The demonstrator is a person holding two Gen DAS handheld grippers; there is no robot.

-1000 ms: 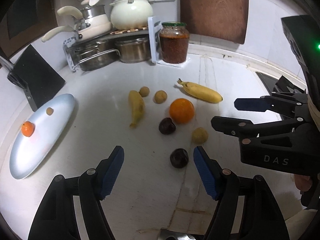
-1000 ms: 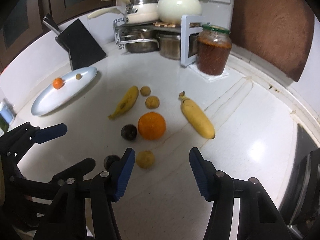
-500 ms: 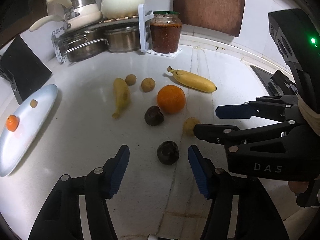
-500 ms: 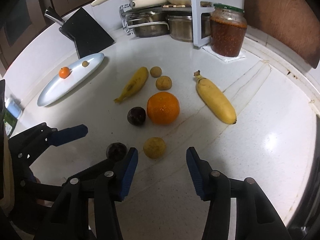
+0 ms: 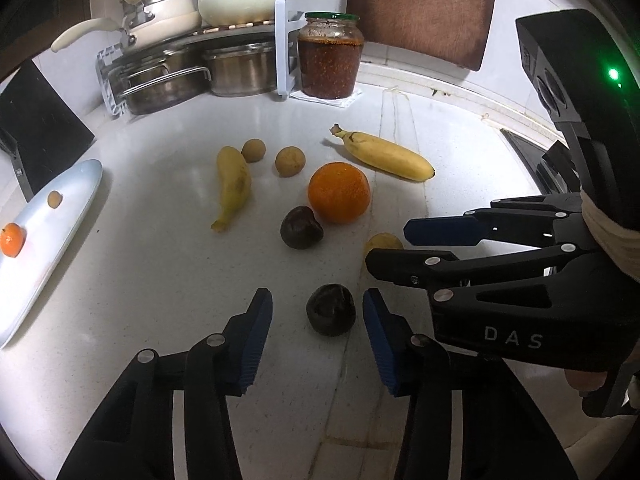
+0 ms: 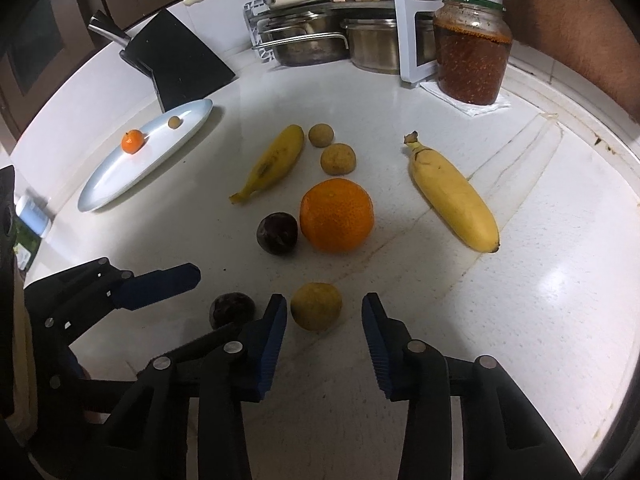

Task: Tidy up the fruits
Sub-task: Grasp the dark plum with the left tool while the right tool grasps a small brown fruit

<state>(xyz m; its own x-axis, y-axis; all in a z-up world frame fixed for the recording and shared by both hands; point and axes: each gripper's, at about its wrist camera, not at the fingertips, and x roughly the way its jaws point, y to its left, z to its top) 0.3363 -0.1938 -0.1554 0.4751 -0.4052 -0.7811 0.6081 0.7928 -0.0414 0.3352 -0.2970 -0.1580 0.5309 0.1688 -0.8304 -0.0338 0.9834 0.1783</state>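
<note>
nearest, both tools sit low over the front of the surface (image 6: pixel 520 320) with their jaws spread and gripping nothing: the left gripper (image 5: pixel 318 320) brackets a dark plum (image 5: pixel 331 309), not yet touching it, and the right gripper (image 6: pixel 324 320) brackets a small yellow-brown fruit (image 6: pixel 316 306) in the same way. so two pickups look set up but not made. a little farther in lie a second dark plum (image 6: pixel 277 233) touching or just beside a large orange (image 6: pixel 337 215), then two bananas, one on the left (image 6: pixel 272 164) and one on the right (image 6: pixel 452 196), with two more small brown fruits (image 6: pixel 338 158) between them. toward the far left edge an oval plate (image 6: pixel 116 180) holds only a small tangerine (image 6: pixel 132 141) and one small brown fruit (image 6: pixel 174 122). judging from this, the sorting is early: two pieces placed, eight loose on the surface.
</note>
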